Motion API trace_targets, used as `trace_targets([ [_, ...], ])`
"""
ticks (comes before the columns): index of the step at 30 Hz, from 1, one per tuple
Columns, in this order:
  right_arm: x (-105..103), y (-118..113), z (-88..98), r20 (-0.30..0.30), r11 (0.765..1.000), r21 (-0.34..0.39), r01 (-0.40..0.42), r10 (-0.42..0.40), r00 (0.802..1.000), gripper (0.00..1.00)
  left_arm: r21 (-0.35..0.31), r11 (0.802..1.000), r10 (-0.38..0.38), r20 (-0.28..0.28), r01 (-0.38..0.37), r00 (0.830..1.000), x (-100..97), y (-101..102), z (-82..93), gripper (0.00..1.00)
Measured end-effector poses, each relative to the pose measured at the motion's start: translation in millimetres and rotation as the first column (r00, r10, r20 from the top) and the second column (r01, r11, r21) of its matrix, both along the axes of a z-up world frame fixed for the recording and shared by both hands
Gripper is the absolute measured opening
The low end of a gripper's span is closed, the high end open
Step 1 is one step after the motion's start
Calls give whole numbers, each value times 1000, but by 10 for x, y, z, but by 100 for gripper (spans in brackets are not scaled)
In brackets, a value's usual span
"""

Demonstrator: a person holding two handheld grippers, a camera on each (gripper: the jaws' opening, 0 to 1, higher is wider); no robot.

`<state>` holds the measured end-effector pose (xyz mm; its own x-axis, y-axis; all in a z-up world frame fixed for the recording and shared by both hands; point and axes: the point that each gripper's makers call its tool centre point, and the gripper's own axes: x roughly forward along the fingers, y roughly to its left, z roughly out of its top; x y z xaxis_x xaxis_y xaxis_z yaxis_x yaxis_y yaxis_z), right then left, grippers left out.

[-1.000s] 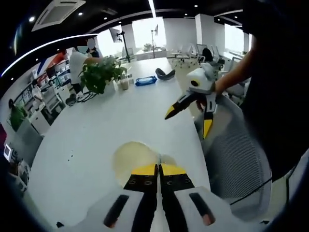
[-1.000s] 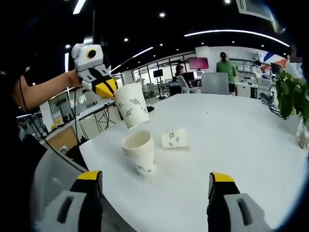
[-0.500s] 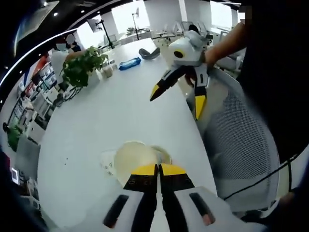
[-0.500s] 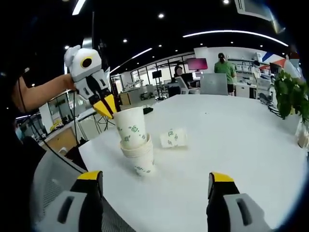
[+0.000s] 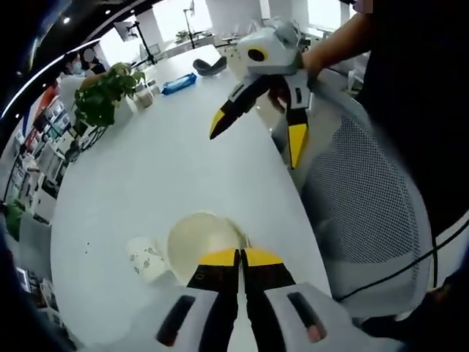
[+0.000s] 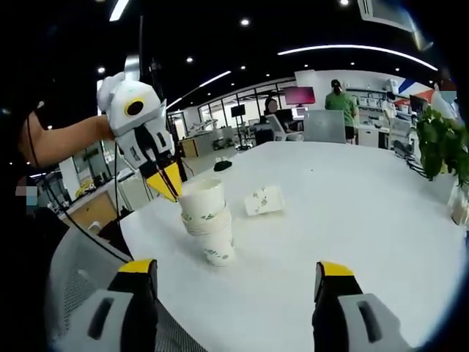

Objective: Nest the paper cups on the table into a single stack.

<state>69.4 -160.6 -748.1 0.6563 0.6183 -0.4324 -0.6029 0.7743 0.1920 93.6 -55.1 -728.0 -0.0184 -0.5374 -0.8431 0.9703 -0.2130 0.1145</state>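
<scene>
the stack of paper cups point(image 6: 209, 231) stands near the rounded edge of the white table point(image 6: 352, 213), just in from the mesh chair back point(image 5: 366, 205), with broad bare tabletop beyond it and one loose paper cup point(image 6: 263, 200) lying on its side close behind. the left gripper point(image 6: 167, 183) has its jaws pressed together on the rim of the top cup point(image 6: 203, 201), which sits partly sunk in the stack, its inside showing bare in the left gripper view. the right gripper point(image 6: 234, 282) hangs off the table edge with its jaws spread wide, holding and touching nothing.
</scene>
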Motion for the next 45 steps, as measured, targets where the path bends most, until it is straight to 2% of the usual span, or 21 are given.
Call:
trace_targets([
  [15,14,-24,3,-2,1000,2,14,-14,1000,87,57,998,-22,-67,26,998,-43,13,-190,0],
  [22,13,-30,-7,-6,1000,0,13,-13,1000,87,55,998,-33,-67,37,997,-63,23,-149,1],
  [26,4,-19,-10,-7,1000,-3,8,-8,1000,87,29,999,-31,-62,33,998,-31,-1,-53,1],
  [31,-7,-6,-8,-10,1000,-4,5,-5,1000,87,-28,999,24,-69,-26,997,106,-27,52,5],
  [34,-6,-7,-11,-12,1000,-3,6,-6,1000,87,-60,996,70,-39,-72,997,258,-31,94,14],
  [37,-7,-8,-13,-14,1000,-4,7,-7,1000,87,-85,989,119,-34,-121,992,393,-22,111,22],
  [39,-7,-10,-16,-17,1000,-3,9,-9,1000,87,-121,977,172,-23,-173,985,530,-33,129,29],
  [42,-5,-20,-24,-22,1000,-3,14,-14,1000,87,-156,952,266,-1,-263,964,780,-14,139,37],
  [45,1,-33,-37,-26,1000,-2,17,-17,1000,87,-172,922,345,-33,-346,938,941,0,103,44],
])
